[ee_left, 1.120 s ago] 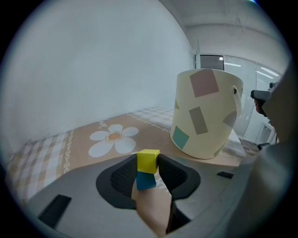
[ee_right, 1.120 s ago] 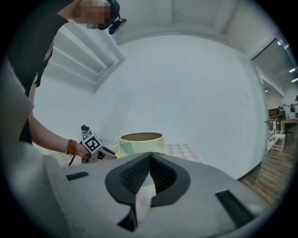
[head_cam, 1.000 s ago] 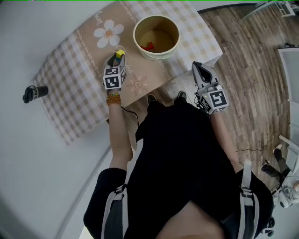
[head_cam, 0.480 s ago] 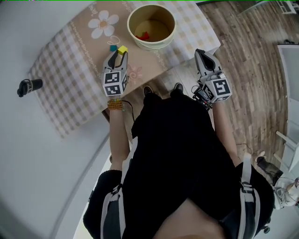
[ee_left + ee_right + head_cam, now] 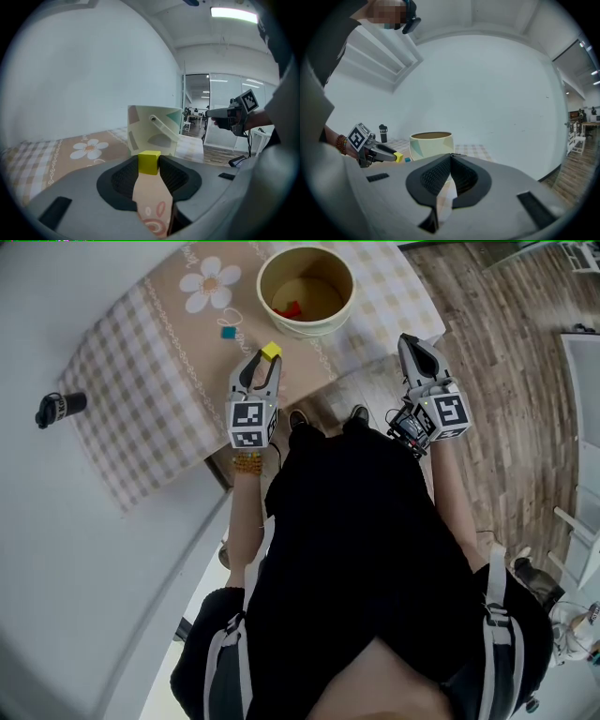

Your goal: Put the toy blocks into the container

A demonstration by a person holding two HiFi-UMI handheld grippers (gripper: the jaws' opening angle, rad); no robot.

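The left gripper point(image 5: 265, 362), now lifted off the tabletop's near edge, clamps a small yellow toy cube point(image 5: 271, 351), bound for the round cream container point(image 5: 307, 328); the right gripper point(image 5: 413, 343) idles closed.

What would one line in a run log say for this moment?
left gripper: jaws shut on yellow block, near container | right gripper: jaws together, empty | container: red block inside | blue block: on tablecloth

Checked cloth point(image 5: 122, 399) w/ daisy print point(image 5: 203, 284); black bottle, maybe flask point(image 5: 58, 409), at cloth's left edge; wood floor point(image 5: 506, 352).
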